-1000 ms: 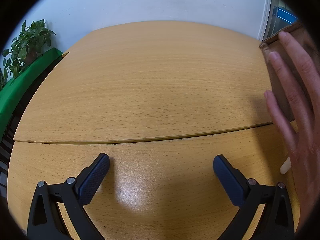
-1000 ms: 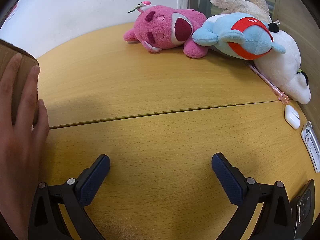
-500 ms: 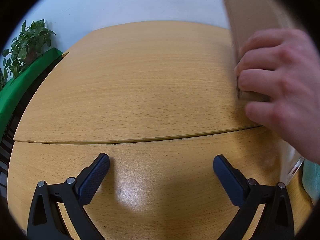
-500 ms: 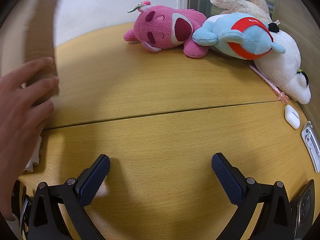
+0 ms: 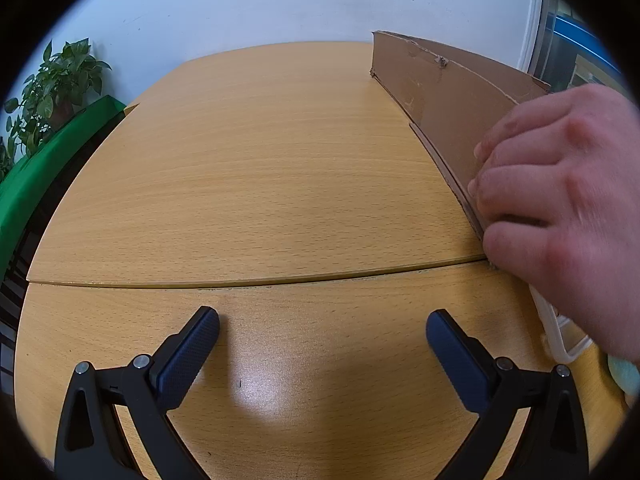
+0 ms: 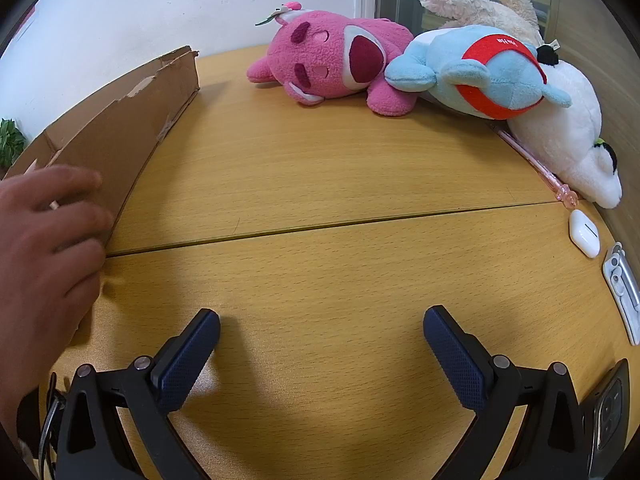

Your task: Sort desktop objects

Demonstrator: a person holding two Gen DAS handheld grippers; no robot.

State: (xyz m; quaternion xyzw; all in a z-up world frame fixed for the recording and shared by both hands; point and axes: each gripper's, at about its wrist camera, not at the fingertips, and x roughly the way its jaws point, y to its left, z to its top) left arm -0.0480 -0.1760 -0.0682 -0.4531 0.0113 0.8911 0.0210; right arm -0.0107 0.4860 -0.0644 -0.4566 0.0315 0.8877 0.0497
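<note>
Cardboard box [image 6: 120, 120] stands on the wooden table [image 6: 320, 184], far left, a bare hand [image 6: 44, 240] gripping its near end. Plush toys [image 6: 420, 64] lie far right. Left gripper [image 5: 322, 340] and right gripper [image 6: 322, 338] rest spread, empty.

You're looking at a light wooden tabletop [image 5: 260, 168] split by a curved seam [image 6: 340, 226] running across it. Behind it stands a plain white wall [image 5: 260, 4]. Off your left side a leafy potted plant [image 5: 56, 88] sits above a green panel [image 5: 48, 152]. At the far right you can see a strip of window frame [image 5: 536, 36].
</note>
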